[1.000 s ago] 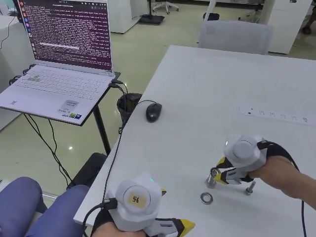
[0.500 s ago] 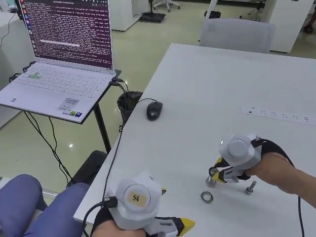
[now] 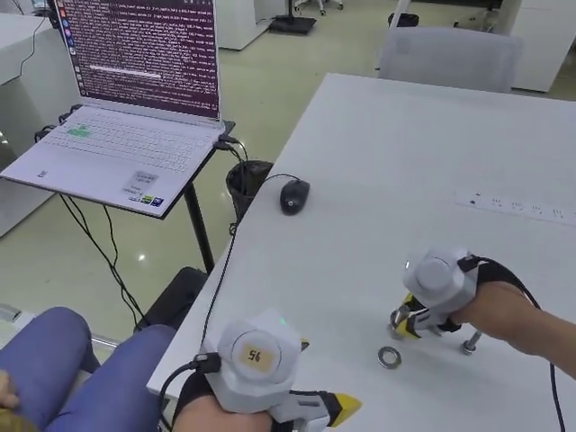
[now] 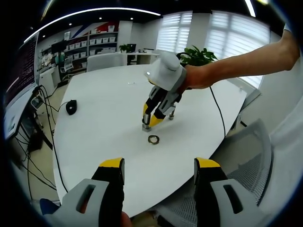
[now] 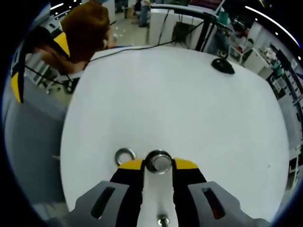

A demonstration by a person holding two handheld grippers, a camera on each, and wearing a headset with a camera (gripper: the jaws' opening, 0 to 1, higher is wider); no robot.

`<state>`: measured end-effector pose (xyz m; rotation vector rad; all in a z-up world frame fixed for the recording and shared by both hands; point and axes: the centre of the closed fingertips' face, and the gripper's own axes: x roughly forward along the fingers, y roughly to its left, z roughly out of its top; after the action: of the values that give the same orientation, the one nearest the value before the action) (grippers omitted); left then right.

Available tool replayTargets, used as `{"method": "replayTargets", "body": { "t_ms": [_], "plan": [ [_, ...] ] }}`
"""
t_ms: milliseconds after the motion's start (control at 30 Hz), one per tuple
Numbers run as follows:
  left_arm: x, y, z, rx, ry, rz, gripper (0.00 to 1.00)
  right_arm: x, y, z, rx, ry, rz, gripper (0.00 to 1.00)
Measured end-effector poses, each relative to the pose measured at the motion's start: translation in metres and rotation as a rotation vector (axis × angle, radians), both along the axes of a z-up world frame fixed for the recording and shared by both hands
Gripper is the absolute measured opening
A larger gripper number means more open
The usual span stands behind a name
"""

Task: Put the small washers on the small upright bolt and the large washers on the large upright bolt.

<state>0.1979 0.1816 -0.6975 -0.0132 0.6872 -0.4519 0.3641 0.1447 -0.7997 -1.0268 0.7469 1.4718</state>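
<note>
Right gripper has its yellow-tipped jaws drawn in close on either side of a large washer, gripping it by its rim. The washer sits at the top of the large bolt, which stands upright on the white desk; from the right gripper view I cannot tell how far down the shaft the ring has gone. In the left gripper view the jaw tips point down onto the bolt's top, with the person's bare forearm reaching in from the right.

A loose washer lies flat on the desk just to the near side of the large bolt, apart from it and untouched. The small bolt stands upright a little to the right of the large one, beside the hand that holds the right gripper.

Left gripper hangs at the near edge of the desk, to the left of the bolts, with its jaws spread wide and nothing between them.

Farther off, a black mouse rests near the left edge of the desk, its cable running over that edge. A white power strip lies at the far right. A grey chair stands at the far end, and an open laptop sits on a stand to the left of the desk.
</note>
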Motion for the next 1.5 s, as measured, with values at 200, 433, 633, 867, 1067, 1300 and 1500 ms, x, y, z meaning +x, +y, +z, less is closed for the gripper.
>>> {"method": "replayTargets", "body": {
  "t_ms": [200, 433, 633, 867, 1067, 1300, 1500],
  "plan": [
    [-0.001, 0.001, -0.002, 0.002, 0.006, 0.000, 0.59, 0.000, -0.001, -0.012, -0.013, 0.007, -0.061, 0.24],
    [0.003, -0.001, 0.000, 0.001, 0.001, -0.009, 0.59, 0.002, 0.001, -0.013, 0.027, 0.027, -0.145, 0.24],
    [0.005, -0.001, 0.000, 0.002, 0.000, -0.012, 0.59, 0.002, -0.013, -0.005, 0.095, 0.057, -0.290, 0.25],
    [0.002, -0.006, -0.004, 0.001, 0.010, -0.028, 0.59, -0.019, -0.041, -0.015, 0.128, 0.096, -0.379, 0.24],
    [0.000, -0.009, -0.006, -0.001, 0.014, -0.041, 0.59, -0.040, -0.041, -0.020, 0.162, 0.142, -0.375, 0.24],
    [0.000, -0.006, -0.003, 0.003, 0.010, -0.038, 0.59, -0.051, -0.026, -0.021, 0.170, 0.145, -0.311, 0.24],
    [-0.001, -0.004, -0.001, 0.004, 0.005, -0.029, 0.59, -0.050, -0.017, -0.022, 0.155, 0.126, -0.246, 0.26]
  ]
}}
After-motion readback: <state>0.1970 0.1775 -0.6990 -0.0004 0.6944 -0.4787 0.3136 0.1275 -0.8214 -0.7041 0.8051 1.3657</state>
